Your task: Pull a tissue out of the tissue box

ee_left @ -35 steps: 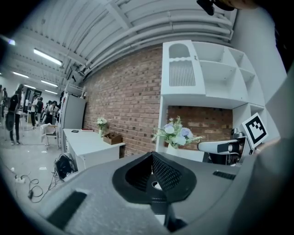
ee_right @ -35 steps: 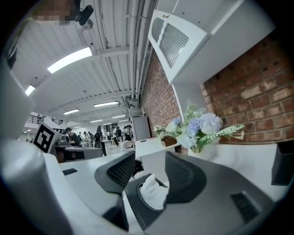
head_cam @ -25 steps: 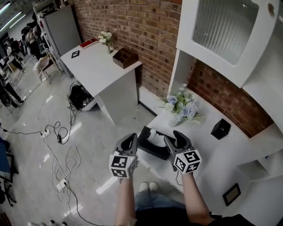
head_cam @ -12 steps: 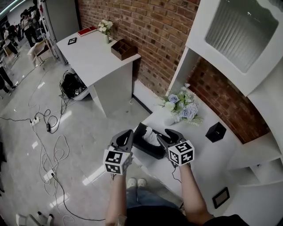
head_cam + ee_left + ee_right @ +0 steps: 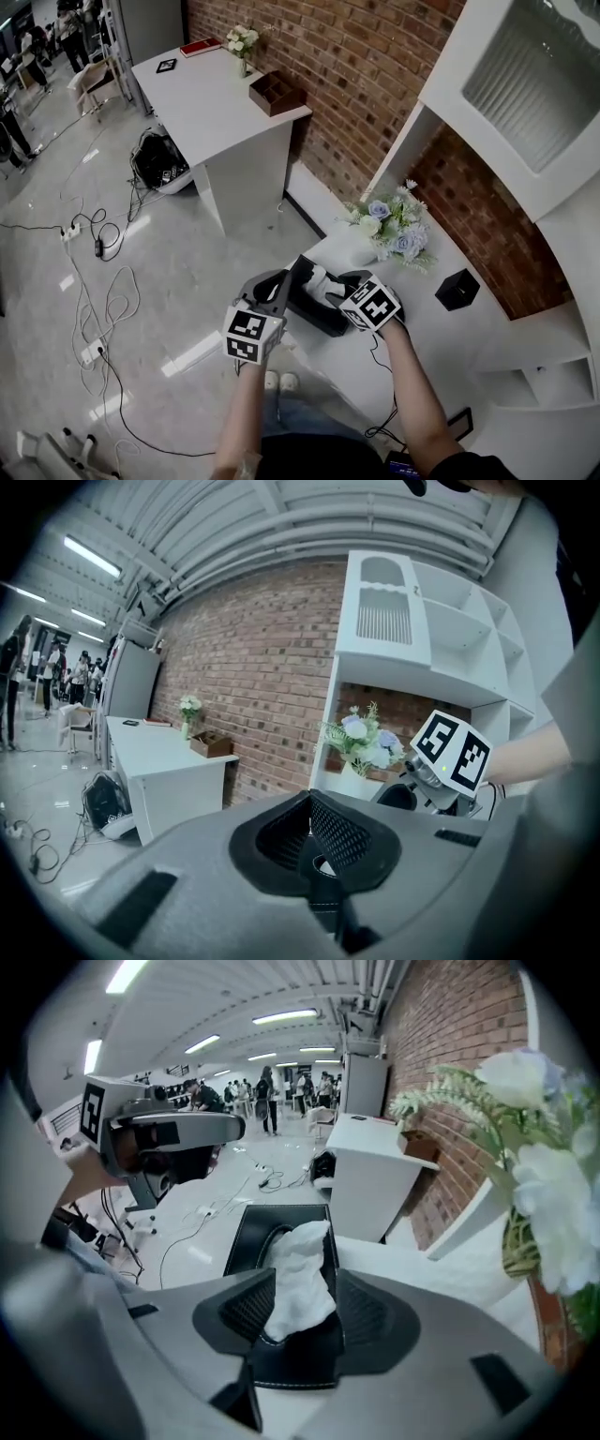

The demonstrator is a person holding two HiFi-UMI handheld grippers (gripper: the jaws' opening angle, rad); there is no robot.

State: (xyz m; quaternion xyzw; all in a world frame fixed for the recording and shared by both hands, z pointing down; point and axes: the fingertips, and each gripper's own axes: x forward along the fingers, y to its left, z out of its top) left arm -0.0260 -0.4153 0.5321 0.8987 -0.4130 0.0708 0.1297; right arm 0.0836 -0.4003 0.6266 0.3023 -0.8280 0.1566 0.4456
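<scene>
A black tissue box (image 5: 314, 307) lies at the near left end of the white counter (image 5: 422, 347), with a white tissue (image 5: 322, 281) standing out of its slot. My right gripper (image 5: 339, 283) reaches over the box. In the right gripper view the tissue (image 5: 300, 1269) rises between the two pads of that gripper (image 5: 306, 1279), which is open, and the tissue is still puffy and unpinched. My left gripper (image 5: 277, 287) hangs beside the box's left end, off the counter edge. Its jaws (image 5: 310, 803) meet at the tips with nothing between them.
A vase of pale flowers (image 5: 394, 223) stands behind the box, and a small black cube (image 5: 457, 289) sits further right. White shelving fills the upper right. A white desk (image 5: 211, 103) carrying a brown tray (image 5: 277, 94) stands at the brick wall. Cables (image 5: 103, 281) trail over the floor.
My right gripper has moved left over the box and now straddles the tissue. My left gripper has closed in on the box's left end. The head view has swung slightly.
</scene>
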